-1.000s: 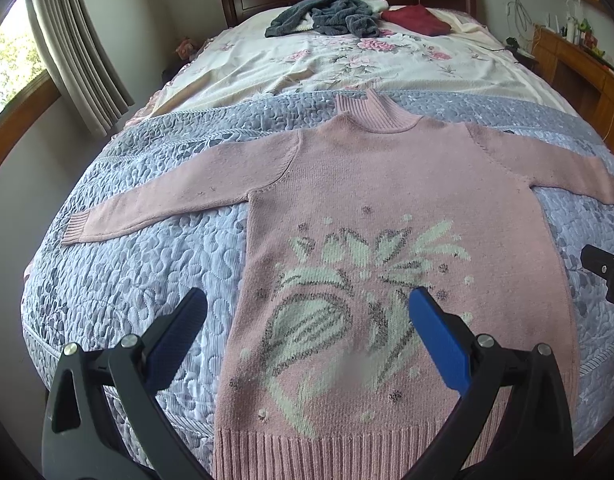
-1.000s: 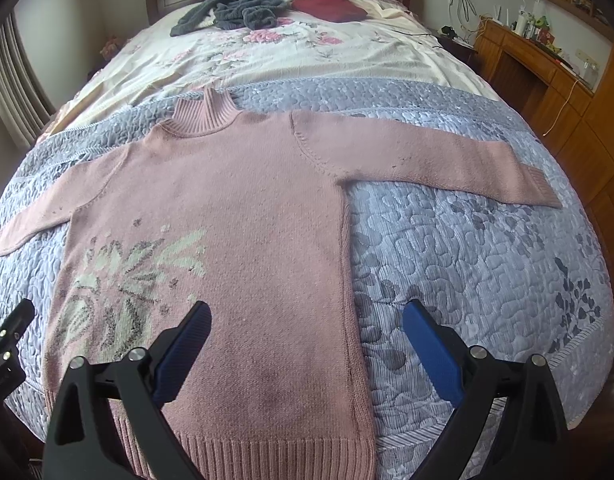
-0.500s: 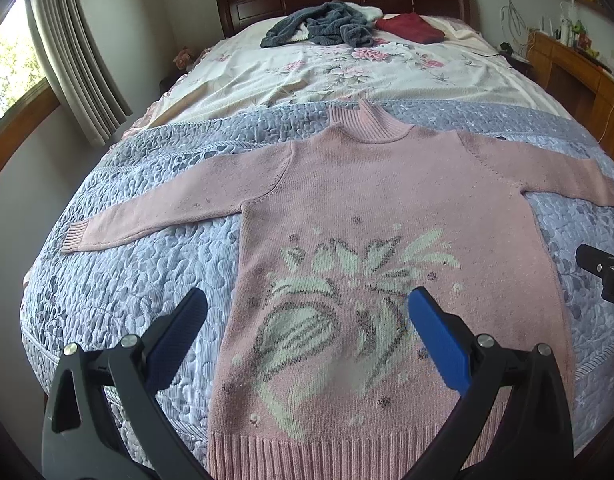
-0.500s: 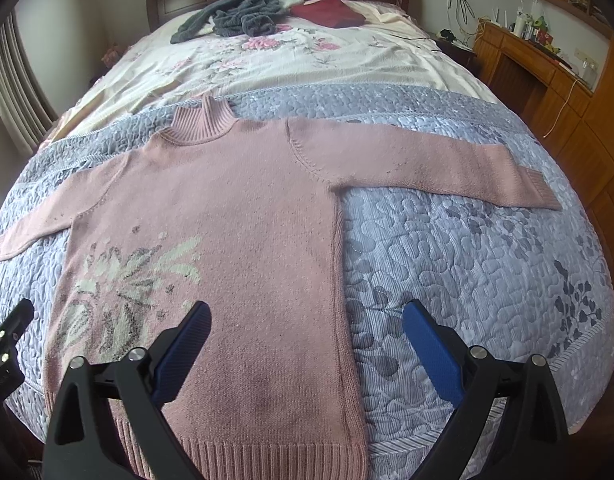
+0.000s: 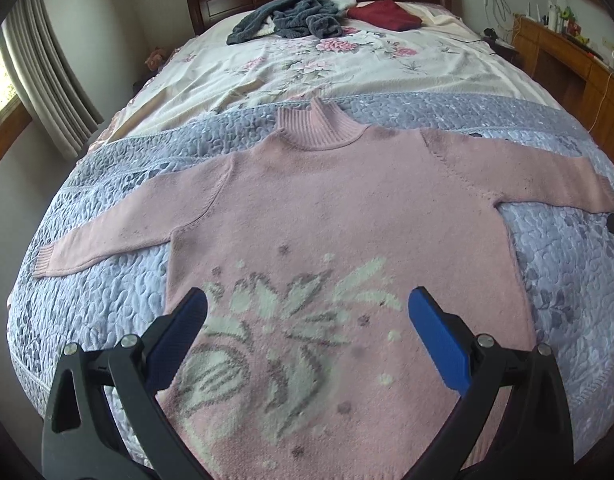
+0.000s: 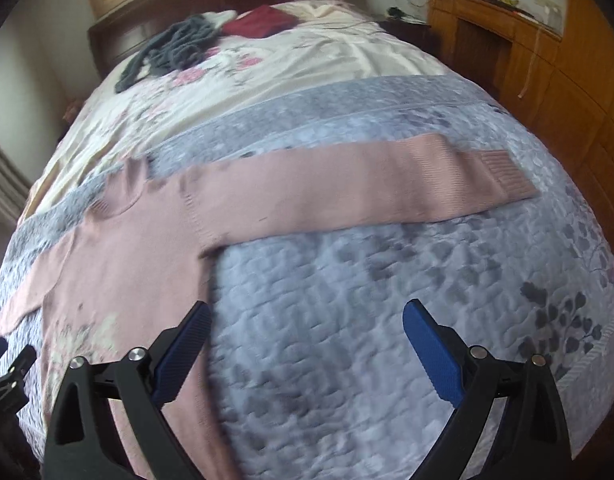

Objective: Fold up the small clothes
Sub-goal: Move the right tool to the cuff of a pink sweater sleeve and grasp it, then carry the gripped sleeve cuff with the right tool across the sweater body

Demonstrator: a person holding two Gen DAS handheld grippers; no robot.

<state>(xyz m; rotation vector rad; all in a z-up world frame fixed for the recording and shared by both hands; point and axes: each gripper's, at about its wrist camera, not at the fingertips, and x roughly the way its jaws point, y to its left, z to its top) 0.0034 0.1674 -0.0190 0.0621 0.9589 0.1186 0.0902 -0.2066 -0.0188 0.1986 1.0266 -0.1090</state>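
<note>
left view: sweater (image 5: 331, 216) floral front | right view: sleeve cuff (image 6: 503, 174)

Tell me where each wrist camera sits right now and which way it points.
Left wrist: on the left tool, over the foot of the bed, facing the headboard; pink sweater front fills it; both blue fingers open, empty.
Right wrist: on the right tool, turned toward the sweater's sleeve and gray quilt; fingers open; the left tool's tip shows at its left edge.
Shared: sweater, quilt, the gray and red clothes by the headboard.
</note>
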